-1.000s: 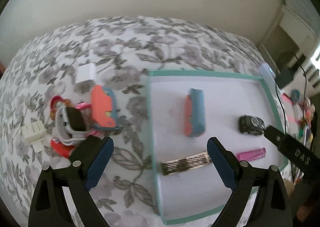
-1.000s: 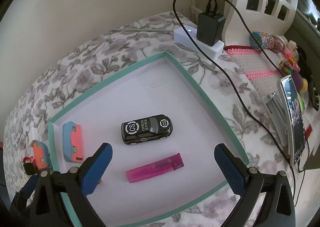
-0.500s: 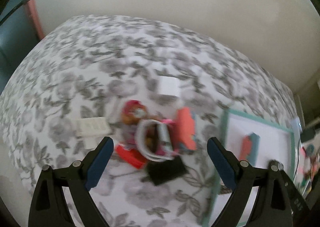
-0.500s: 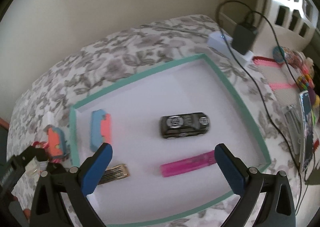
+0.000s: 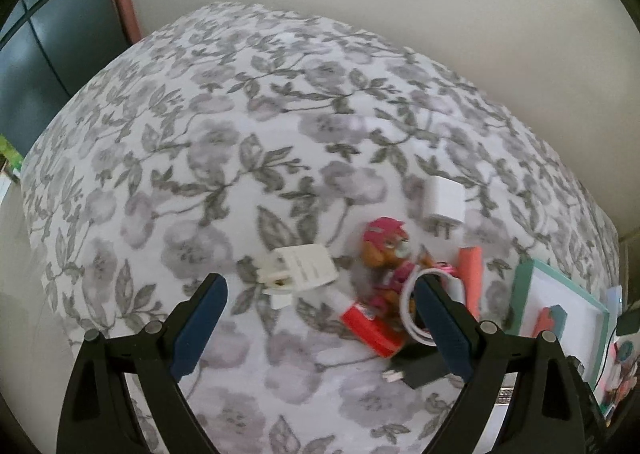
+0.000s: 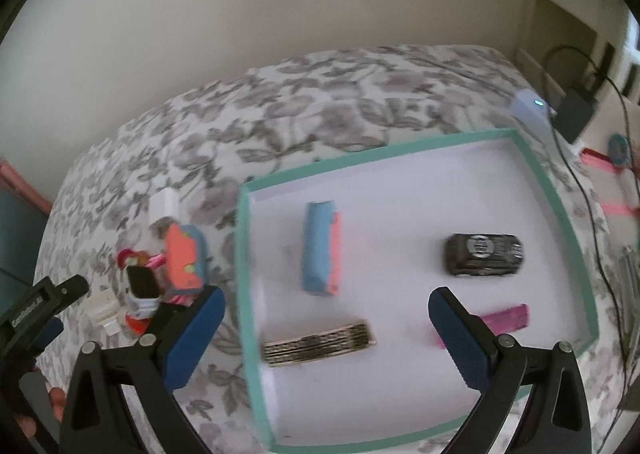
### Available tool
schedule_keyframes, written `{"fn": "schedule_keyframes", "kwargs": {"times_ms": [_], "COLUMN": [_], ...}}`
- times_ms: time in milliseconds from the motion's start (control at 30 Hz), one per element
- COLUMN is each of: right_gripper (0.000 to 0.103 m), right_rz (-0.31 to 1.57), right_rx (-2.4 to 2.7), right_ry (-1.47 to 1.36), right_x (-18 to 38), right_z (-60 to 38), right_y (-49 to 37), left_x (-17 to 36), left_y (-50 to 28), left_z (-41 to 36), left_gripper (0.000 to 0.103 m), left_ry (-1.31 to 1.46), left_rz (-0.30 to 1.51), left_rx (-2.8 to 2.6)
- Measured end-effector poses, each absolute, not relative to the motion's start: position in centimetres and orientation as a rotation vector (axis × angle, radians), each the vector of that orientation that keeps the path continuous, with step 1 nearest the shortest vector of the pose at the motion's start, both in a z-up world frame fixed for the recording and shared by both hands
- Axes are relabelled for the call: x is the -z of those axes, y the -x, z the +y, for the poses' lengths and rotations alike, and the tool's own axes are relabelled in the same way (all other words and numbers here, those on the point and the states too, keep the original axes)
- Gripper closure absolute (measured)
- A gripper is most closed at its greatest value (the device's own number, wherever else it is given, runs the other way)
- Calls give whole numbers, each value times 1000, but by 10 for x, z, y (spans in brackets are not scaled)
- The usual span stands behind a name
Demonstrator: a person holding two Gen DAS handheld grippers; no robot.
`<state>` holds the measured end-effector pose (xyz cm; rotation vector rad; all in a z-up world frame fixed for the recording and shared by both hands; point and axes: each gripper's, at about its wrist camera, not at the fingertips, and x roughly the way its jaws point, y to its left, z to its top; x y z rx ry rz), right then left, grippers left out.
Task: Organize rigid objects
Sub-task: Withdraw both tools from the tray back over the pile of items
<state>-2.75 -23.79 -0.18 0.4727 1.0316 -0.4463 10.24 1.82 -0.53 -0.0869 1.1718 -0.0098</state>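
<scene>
Both the left gripper (image 5: 320, 318) and the right gripper (image 6: 326, 332) are held wide open and empty. At the left jaws' two o'clock, a white ribbed plastic adapter (image 5: 298, 269), a pink-hatted toy pup figurine (image 5: 386, 254) and a looped white cable (image 5: 416, 310) are heaped together outside the teal-rimmed white tray (image 6: 560, 214). A snagged cable could drag neighbours along.

Plain cream wall (image 6: 280, 14) behind floral grey-white tablecloth (image 5: 240, 114); dark cabinet (image 5: 44, 54) at left, white furniture (image 6: 580, 6) at right.
</scene>
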Motion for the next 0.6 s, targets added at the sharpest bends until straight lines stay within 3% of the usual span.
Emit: {"fn": "schedule_keyframes", "kwargs": {"times_ms": [600], "right_gripper": [0], "right_rz": [1157], "right_rx": [180], "right_ry": [-266], "right_x": [34], "right_z": [-144], "right_y": [-35], "left_x": [45], "left_y": [-113], "left_z": [39], "left_gripper": [8], "left_ry": [111], "left_rz": [1314], "left_rx": [-39]}}
